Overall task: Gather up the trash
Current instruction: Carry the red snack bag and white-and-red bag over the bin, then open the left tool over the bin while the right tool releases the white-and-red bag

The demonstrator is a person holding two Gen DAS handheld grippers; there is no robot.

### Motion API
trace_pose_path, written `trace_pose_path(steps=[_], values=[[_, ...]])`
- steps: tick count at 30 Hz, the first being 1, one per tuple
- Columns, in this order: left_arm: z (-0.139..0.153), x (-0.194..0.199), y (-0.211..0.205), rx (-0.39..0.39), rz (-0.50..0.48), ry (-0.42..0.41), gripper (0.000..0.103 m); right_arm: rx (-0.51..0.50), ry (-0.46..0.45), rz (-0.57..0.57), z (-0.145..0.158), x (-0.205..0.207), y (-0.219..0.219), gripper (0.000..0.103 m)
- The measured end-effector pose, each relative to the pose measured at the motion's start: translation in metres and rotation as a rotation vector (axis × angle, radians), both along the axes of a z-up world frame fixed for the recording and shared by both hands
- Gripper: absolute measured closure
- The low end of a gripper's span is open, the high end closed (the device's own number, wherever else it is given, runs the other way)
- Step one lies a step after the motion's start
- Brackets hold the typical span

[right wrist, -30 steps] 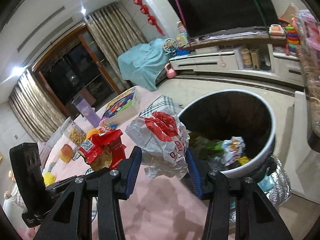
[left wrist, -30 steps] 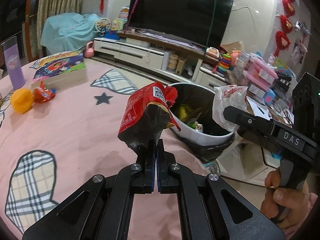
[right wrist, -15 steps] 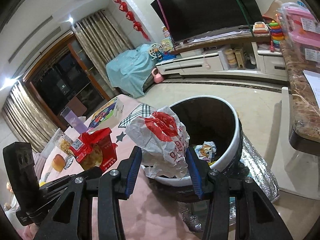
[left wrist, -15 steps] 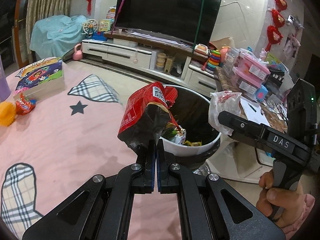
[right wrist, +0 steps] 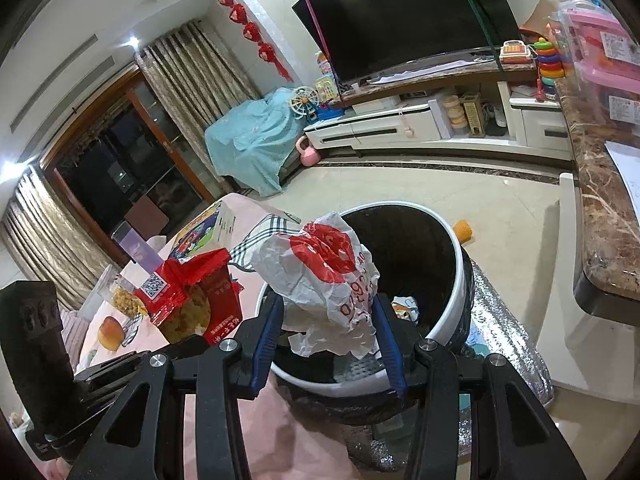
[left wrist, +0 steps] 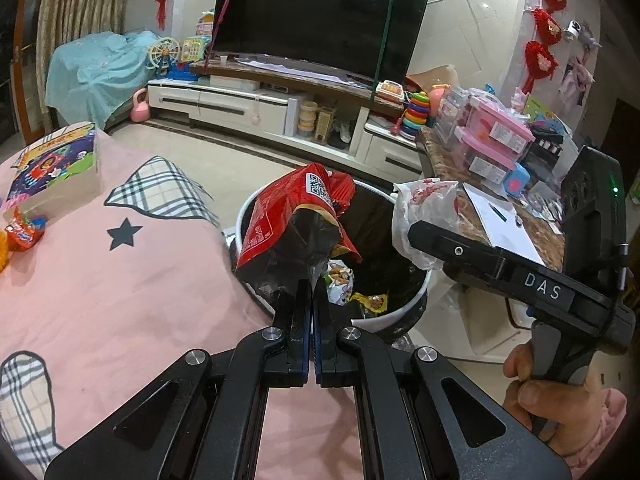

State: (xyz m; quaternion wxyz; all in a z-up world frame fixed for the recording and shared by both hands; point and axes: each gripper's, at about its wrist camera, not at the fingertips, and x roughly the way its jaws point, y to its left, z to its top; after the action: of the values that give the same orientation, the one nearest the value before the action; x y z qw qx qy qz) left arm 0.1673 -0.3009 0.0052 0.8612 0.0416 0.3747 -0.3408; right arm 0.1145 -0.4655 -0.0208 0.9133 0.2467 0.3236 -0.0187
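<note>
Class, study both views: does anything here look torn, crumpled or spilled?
The red snack bag in the left gripper is torn open at the top. The white wrapper in the right gripper is crumpled. Nothing looks spilled.

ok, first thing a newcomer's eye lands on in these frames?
Probably the torn red snack bag pinched in the left gripper, held up in front of the white-rimmed round trash bin beside the pink tablecloth. Next, the crumpled white-and-red plastic bag clamped in the right gripper over that bin's rim; wrappers already lie inside.
</note>
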Motion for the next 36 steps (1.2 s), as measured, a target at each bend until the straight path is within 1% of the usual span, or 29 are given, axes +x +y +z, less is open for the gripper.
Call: trace_pose_path(steps=[12, 16, 20, 23, 24, 25, 26, 27, 28, 32, 34, 36], values=[[-0.002, 0.018, -0.031, 0.022, -0.036, 0.021, 0.102, 0.007, 0.029, -0.016, -0.004, 0.013, -0.01, 0.055], [-0.005, 0.022, -0.037, 0.026, -0.043, 0.034, 0.102, 0.008, 0.036, -0.019, -0.004, 0.016, -0.013, 0.054], [-0.009, 0.028, -0.041, 0.029, -0.045, 0.064, 0.102, 0.015, 0.045, -0.019, -0.006, 0.019, -0.017, 0.053], [-0.01, 0.029, -0.041, 0.031, -0.048, 0.067, 0.1, 0.022, 0.047, -0.02, -0.006, 0.022, -0.017, 0.051], [-0.009, 0.029, -0.042, 0.034, -0.049, 0.067, 0.097, 0.024, 0.049, -0.022, -0.006, 0.023, -0.018, 0.049], [-0.009, 0.029, -0.042, 0.034, -0.05, 0.067, 0.091, 0.024, 0.05, -0.022, -0.006, 0.024, -0.018, 0.048], [-0.009, 0.028, -0.041, 0.033, -0.05, 0.065, 0.086, 0.025, 0.053, -0.02, -0.007, 0.025, -0.018, 0.047], [-0.008, 0.027, -0.041, 0.034, -0.047, 0.058, 0.076, 0.029, 0.054, -0.019, -0.007, 0.026, -0.019, 0.043], [-0.007, 0.027, -0.04, 0.037, -0.042, 0.051, 0.067, 0.031, 0.054, -0.018, -0.008, 0.026, -0.019, 0.042], [-0.003, 0.026, -0.035, 0.035, -0.032, 0.036, 0.062, 0.036, 0.058, -0.019, -0.008, 0.027, -0.018, 0.04], [-0.002, 0.026, -0.032, 0.032, -0.026, 0.031, 0.057, 0.037, 0.056, -0.019, -0.008, 0.027, -0.019, 0.033], [-0.002, 0.026, -0.027, 0.027, -0.016, 0.031, 0.056, 0.034, 0.053, -0.021, -0.007, 0.025, -0.018, 0.033]])
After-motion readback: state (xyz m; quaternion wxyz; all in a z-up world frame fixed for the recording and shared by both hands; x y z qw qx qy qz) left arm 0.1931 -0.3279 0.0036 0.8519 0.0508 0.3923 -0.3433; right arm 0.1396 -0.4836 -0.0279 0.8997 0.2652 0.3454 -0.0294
